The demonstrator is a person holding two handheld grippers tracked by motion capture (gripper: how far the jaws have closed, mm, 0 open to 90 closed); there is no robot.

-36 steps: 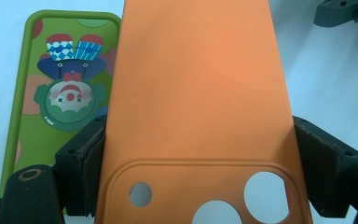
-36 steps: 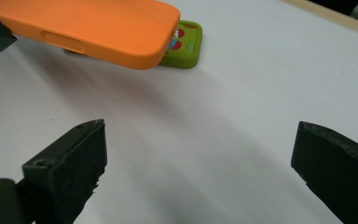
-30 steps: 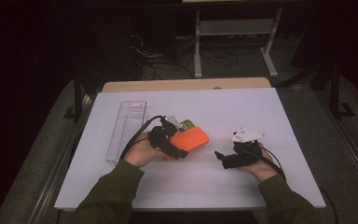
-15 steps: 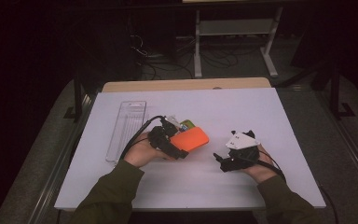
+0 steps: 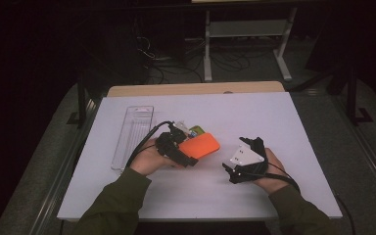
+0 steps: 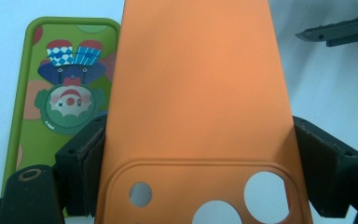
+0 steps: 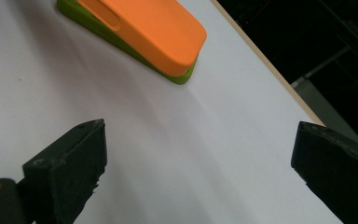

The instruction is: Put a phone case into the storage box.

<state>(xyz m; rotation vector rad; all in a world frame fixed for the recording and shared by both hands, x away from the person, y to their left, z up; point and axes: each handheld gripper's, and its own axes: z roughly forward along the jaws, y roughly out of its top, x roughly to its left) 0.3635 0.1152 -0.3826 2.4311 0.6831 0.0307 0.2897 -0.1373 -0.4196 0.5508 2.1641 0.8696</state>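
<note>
My left gripper (image 5: 183, 152) is shut on the camera-hole end of an orange phone case (image 5: 199, 146), holding it at the table's middle. In the left gripper view both pads press the orange phone case (image 6: 196, 93) from its two long sides. Under and beside it lies a green phone case (image 6: 56, 93) with a cartoon print, also seen as a green phone case (image 5: 194, 131) just behind the orange one. My right gripper (image 5: 237, 155) stands open to the right with nothing between its jaws. The right gripper (image 7: 198, 140) looks at the orange phone case (image 7: 149, 28) stacked over the green phone case (image 7: 182, 77).
A clear plastic tray (image 5: 133, 134) lies lengthwise on the left part of the white table (image 5: 274, 117). A wooden strip (image 5: 191, 89) runs along the table's far edge. A metal stand (image 5: 245, 29) and cables are on the dark floor beyond.
The right gripper has shifted a little to the left and turned slightly. The left gripper and the orange case have stayed where they were.
</note>
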